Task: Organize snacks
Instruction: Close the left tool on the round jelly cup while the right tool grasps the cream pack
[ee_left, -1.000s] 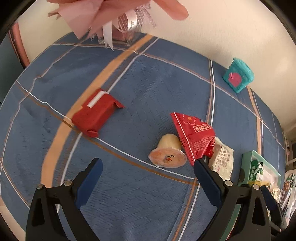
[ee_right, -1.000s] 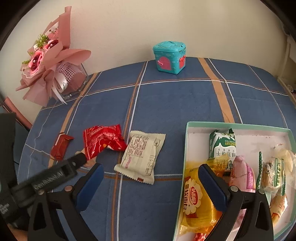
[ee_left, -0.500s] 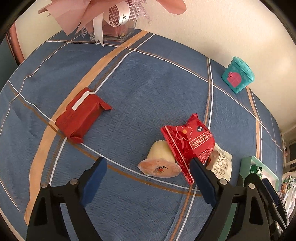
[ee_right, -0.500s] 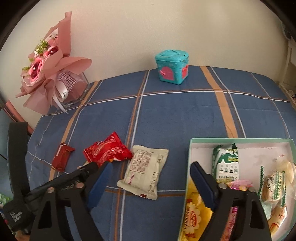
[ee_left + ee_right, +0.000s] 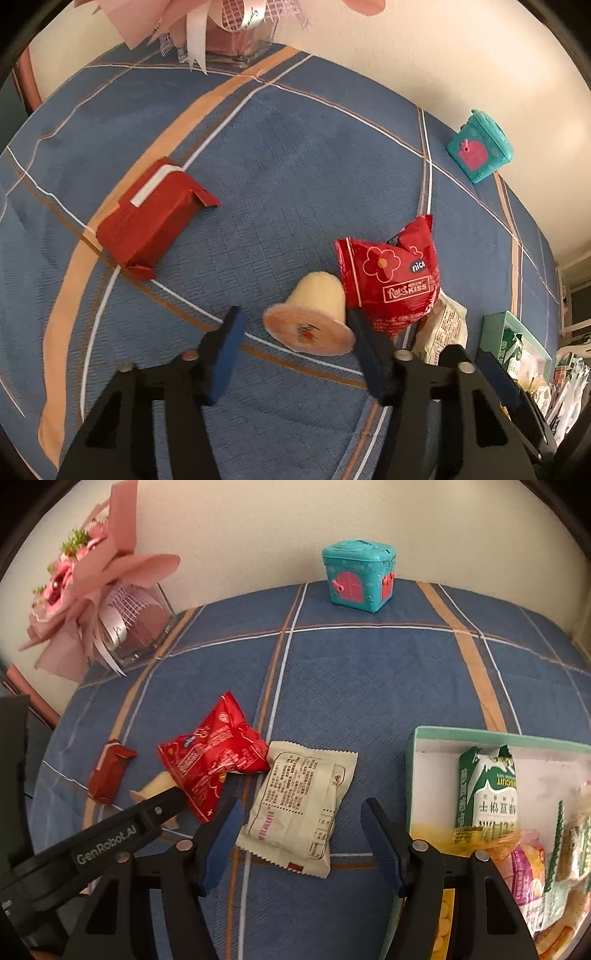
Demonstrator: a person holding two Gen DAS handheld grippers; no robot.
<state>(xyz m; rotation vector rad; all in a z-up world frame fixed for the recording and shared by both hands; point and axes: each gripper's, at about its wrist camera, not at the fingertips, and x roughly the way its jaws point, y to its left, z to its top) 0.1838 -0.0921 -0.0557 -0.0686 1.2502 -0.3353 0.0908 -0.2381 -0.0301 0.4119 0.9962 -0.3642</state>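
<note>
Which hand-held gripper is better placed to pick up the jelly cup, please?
Left. The left hand-held gripper has its closing jaws around the jelly cup; the right hand-held gripper flanks the beige packet instead.

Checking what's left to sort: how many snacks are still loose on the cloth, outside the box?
4. Red bar far left; jelly cup between the left gripper's closing jaws; red packet leaning over it; beige packet ahead of the right gripper. None seems hidden.

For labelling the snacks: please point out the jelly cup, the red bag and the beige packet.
jelly cup (image 5: 320, 295), left wrist view, its pale body
red bag (image 5: 393, 280), left wrist view, printed front
beige packet (image 5: 301, 805), right wrist view, printed back
</note>
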